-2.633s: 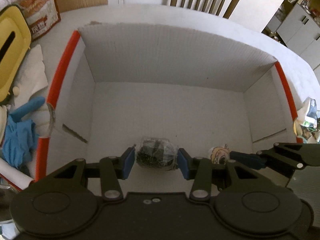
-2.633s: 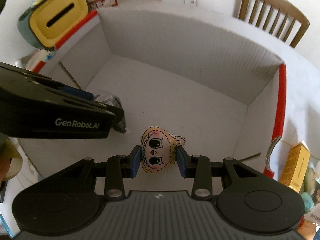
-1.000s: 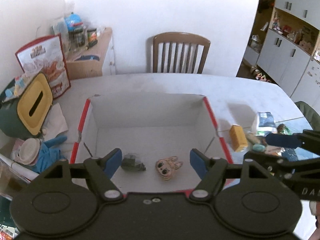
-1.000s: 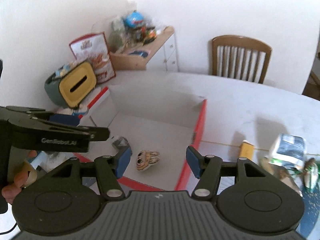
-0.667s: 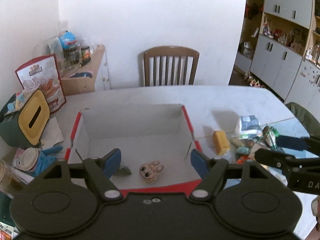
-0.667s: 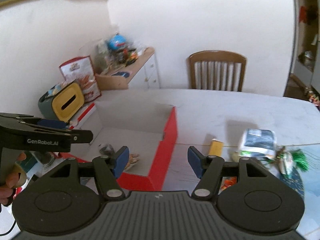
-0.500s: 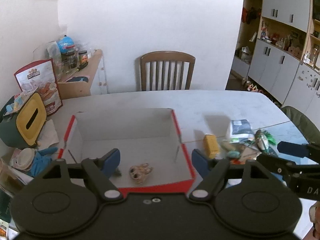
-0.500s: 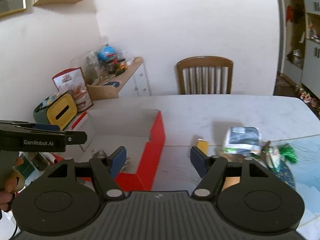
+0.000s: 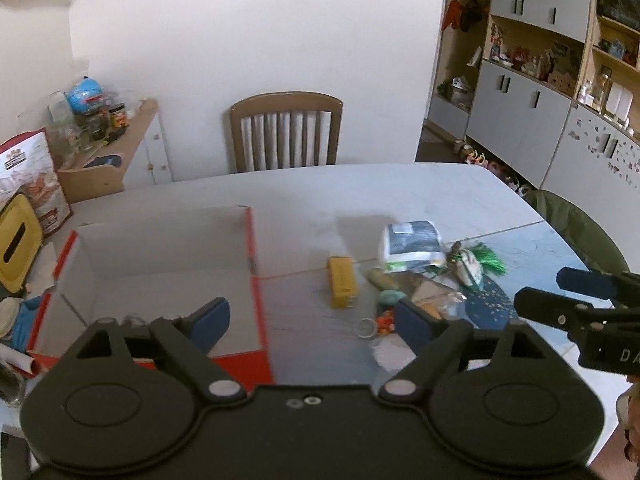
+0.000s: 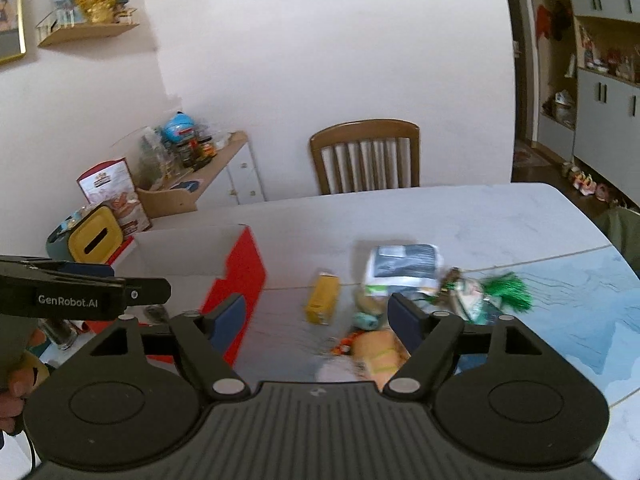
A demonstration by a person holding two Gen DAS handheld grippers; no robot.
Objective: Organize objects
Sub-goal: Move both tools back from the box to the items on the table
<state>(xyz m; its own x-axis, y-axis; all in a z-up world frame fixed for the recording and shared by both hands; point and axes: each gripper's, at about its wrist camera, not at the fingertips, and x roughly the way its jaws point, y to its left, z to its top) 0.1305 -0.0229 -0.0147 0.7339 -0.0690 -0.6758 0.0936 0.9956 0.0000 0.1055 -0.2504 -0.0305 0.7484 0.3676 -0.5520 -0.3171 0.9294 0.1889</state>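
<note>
Between the right gripper's [image 10: 316,318] spread jaws, yellow box [image 10: 322,298] beyond.

Right gripper [image 10: 314,316]: I saw its blue pads spread wide at lower centre, nothing between them.
Left gripper [image 10: 132,292]: it reached in from the left edge; I couldn't read its jaws.
Red-sided box [image 10: 240,272]: it sat left of centre, white inside.
Yellow carton [image 10: 322,302]: it lay just right of the box.
Clutter pile [image 10: 404,276]: it lay right of the carton, blurred.
Chair [image 10: 365,156]: it stood beyond the table [image 10: 500,220].
</note>
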